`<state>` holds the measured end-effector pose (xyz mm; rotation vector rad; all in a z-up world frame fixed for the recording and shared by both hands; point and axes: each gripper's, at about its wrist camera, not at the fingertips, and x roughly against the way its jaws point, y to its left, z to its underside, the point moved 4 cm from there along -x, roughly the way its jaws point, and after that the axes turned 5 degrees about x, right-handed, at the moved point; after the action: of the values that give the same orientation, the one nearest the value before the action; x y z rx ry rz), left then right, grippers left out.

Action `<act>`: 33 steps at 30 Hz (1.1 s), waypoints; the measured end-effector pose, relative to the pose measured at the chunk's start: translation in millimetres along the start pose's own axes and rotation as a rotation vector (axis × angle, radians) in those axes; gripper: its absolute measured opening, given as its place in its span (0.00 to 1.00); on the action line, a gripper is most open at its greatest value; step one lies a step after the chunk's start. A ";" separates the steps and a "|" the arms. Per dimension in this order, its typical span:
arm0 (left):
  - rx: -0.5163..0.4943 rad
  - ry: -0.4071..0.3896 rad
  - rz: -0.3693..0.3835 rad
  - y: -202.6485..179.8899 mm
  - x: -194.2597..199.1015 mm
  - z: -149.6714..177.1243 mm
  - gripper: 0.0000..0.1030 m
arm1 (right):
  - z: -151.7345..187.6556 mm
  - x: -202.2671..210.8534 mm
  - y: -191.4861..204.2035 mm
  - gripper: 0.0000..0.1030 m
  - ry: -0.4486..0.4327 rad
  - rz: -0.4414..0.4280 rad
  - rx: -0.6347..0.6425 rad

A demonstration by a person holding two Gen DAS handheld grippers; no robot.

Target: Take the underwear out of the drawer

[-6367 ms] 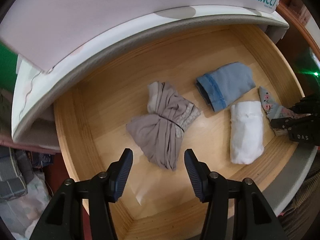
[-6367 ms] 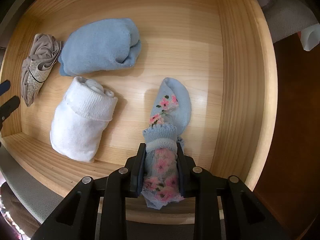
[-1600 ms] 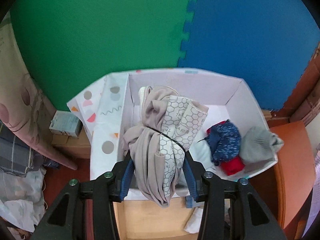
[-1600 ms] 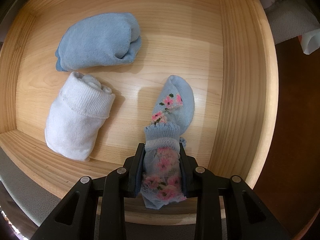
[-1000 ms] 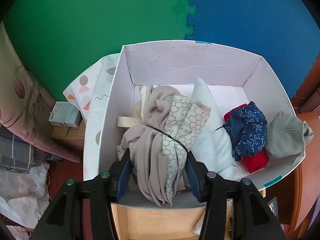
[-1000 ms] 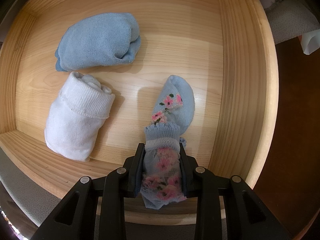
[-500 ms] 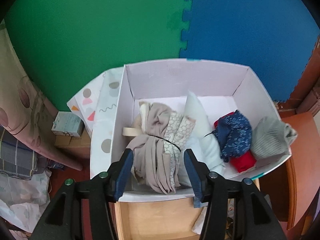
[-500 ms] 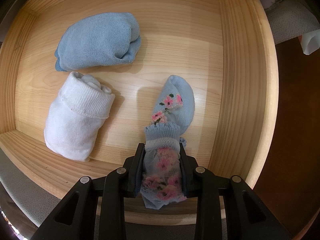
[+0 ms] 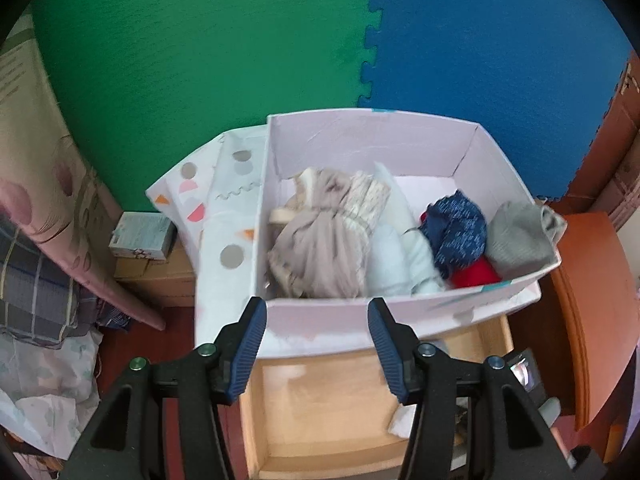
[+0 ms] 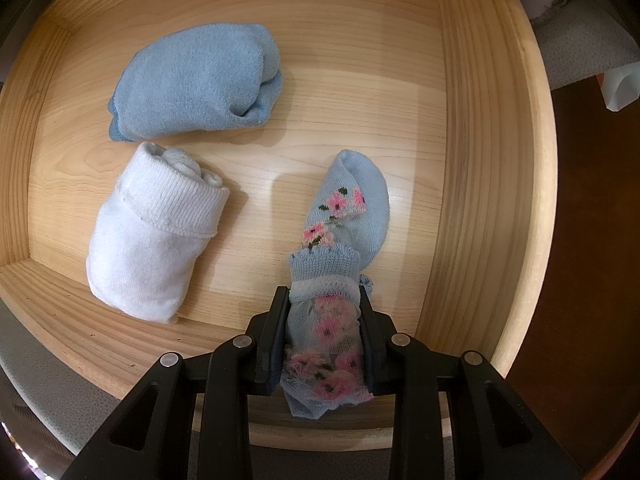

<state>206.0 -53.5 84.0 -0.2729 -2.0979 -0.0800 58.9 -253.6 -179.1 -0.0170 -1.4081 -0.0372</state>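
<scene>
beige bundled underwear with a pale hexagon-print piece [image 9: 320, 240] lies in the left part of the white cardboard box [image 9: 360, 320], mid-frame in the left wrist view, clear of the tool. left gripper [image 9: 316, 340] sits at the bottom centre of that view, jaws spread wide with nothing between them, blue ribbed pads [image 9: 250, 344] level with the box's near wall. also in the box: a pale blue-white soft item [image 9: 400, 252] beside the underwear, then a navy speckled bundle [image 9: 456, 232], a red piece [image 9: 474, 276] and a grey sock [image 9: 520, 240] toward the right. green foam mat [image 9: 200, 60] and blue foam mat [image 9: 500, 40] fill the top of the frame. right wrist view: right gripper [image 10: 324, 336] at bottom centre, jaws closed on the cuff end of a light blue sock with pink flowers [image 10: 344, 216], whose toe rests on the floor of the light wooden drawer [image 10: 480, 160]. a rolled white sock [image 10: 152, 232] sits lower left, a folded blue terry sock [image 10: 196, 80] upper left, the two nearly touching.
</scene>
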 end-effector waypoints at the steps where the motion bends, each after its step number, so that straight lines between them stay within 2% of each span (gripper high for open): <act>1: 0.001 -0.001 -0.008 3.5 0.9 6.7 0.52 | 0.0 0.0 0.0 0.28 0.000 0.000 0.000; 7: 0.032 -0.039 -0.079 22.9 -0.1 42.1 0.52 | -0.1 -0.7 -0.4 0.28 0.000 -0.001 -0.001; 17: 0.105 0.040 -0.094 33.9 -37.8 110.4 0.52 | -0.7 0.4 0.1 0.28 0.001 0.006 -0.001; 23: 0.105 0.070 -0.121 33.2 -62.8 144.5 0.52 | -1.3 0.5 1.0 0.28 0.001 0.008 0.000; 33: 0.124 0.120 -0.120 31.3 -90.9 175.1 0.52 | -1.8 2.9 0.2 0.28 -0.005 0.005 -0.011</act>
<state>111.1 -8.5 -85.9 -0.0653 -1.9899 -0.0365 61.1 -253.5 -176.5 -0.0297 -1.4132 -0.0402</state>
